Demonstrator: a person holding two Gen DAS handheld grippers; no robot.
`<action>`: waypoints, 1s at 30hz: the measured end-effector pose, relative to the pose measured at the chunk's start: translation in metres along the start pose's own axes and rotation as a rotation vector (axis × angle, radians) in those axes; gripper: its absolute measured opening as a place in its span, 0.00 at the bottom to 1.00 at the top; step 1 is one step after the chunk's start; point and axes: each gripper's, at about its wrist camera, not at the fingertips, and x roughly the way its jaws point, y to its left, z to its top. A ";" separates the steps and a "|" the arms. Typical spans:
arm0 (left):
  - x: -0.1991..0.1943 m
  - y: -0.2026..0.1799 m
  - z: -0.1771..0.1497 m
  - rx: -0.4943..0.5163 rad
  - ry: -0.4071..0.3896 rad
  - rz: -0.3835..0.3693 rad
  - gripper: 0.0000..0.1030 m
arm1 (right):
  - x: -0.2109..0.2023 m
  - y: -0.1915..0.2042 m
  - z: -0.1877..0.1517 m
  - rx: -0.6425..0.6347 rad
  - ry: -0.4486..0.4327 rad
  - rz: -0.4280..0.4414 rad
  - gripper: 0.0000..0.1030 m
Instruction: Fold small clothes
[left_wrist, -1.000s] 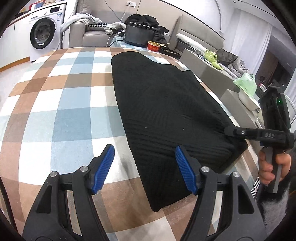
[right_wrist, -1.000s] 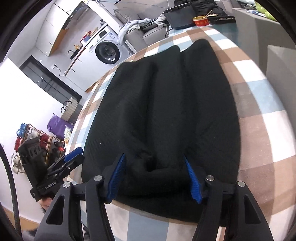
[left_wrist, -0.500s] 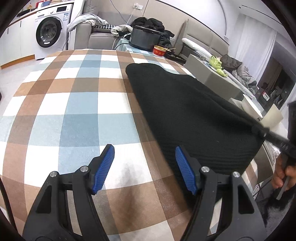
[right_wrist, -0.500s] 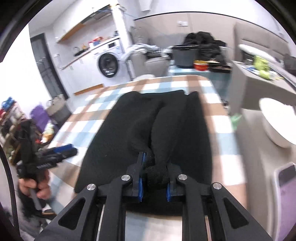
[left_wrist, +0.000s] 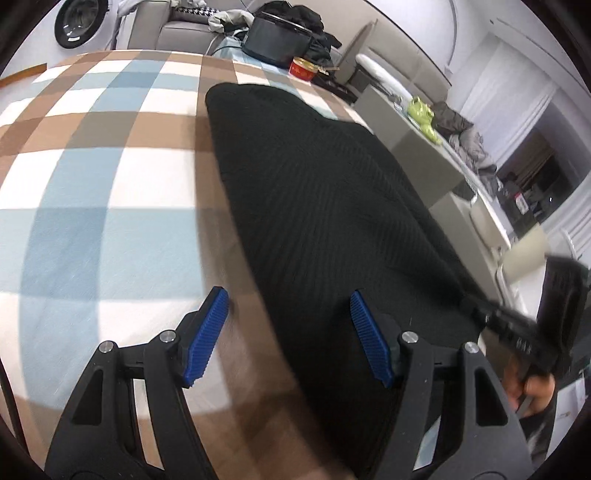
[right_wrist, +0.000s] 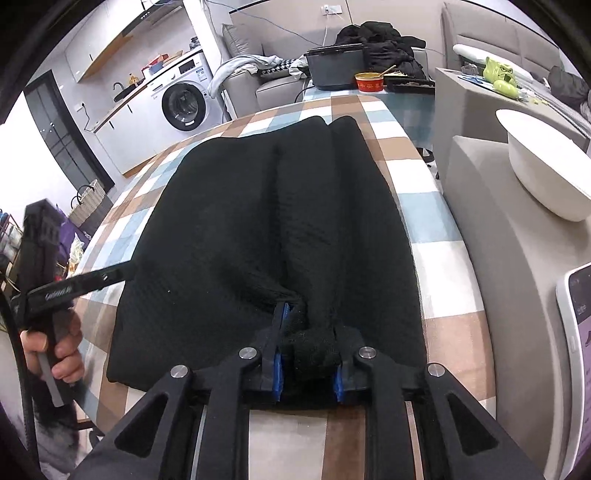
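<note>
A black knit garment (left_wrist: 325, 206) lies flat on the checked tablecloth (left_wrist: 92, 184), reaching from the near edge toward the far side. My right gripper (right_wrist: 306, 354) is shut on a bunched fold of the garment (right_wrist: 229, 221) at its near hem, which is pulled up a little into a ridge. My left gripper (left_wrist: 288, 336) is open just above the cloth, astride the garment's near left edge, its right finger over the black fabric and its left over bare cloth. The left gripper (right_wrist: 107, 275) shows at the garment's left side, held by a hand. The right gripper (left_wrist: 476, 306) is blurred.
A red bowl (right_wrist: 369, 82) and a black pot (right_wrist: 334, 66) stand beyond the table's far end. A grey cabinet (right_wrist: 498, 258) with a white bowl (right_wrist: 546, 177) flanks the table's right edge. A washing machine (right_wrist: 184, 105) stands at the back left.
My right gripper has shut on the garment's near hem and drawn it up into a bunch. My left gripper has moved in over the garment's near left edge, still open.
</note>
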 end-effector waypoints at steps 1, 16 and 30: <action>0.004 -0.002 0.003 -0.008 -0.007 -0.003 0.54 | 0.001 0.000 0.000 0.000 -0.001 0.003 0.19; -0.019 0.028 0.011 -0.015 -0.090 0.061 0.17 | 0.025 0.024 -0.002 -0.027 0.023 0.091 0.19; -0.093 0.100 0.011 -0.067 -0.145 0.257 0.20 | 0.061 0.123 0.012 -0.143 0.006 0.271 0.18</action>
